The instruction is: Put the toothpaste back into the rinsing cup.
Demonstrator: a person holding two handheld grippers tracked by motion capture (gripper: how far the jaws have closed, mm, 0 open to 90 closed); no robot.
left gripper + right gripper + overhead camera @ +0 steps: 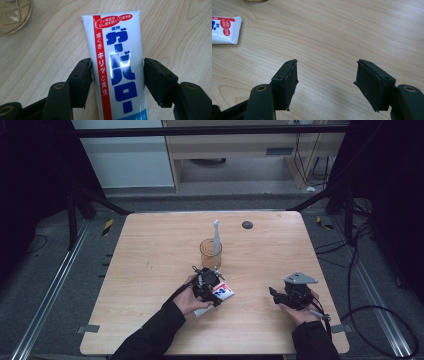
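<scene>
1. Lying flat on the wooden table [150,250], the tube [117,62] is white with a red stripe down one long side, big blue Japanese letters down its middle and a red patch of small print near its flat crimped end
2. Its crimped end points away from the left gripper [117,80]; a pale blue band shows at the bottom edge of the left gripper view
3. The left gripper's jaws stand wide, one on each side of the tube: the left pad sits right at the red edge, and a thin gap shows at the right pad, so no firm squeeze is seen
4. In the high view the tube lies near the table's middle, toward the person's side, just in front of an amber cup [210,253] holding a white toothbrush [216,237]
5. The right gripper [325,80] is wide open over bare wood, holding nothing, well apart from the tube
</scene>
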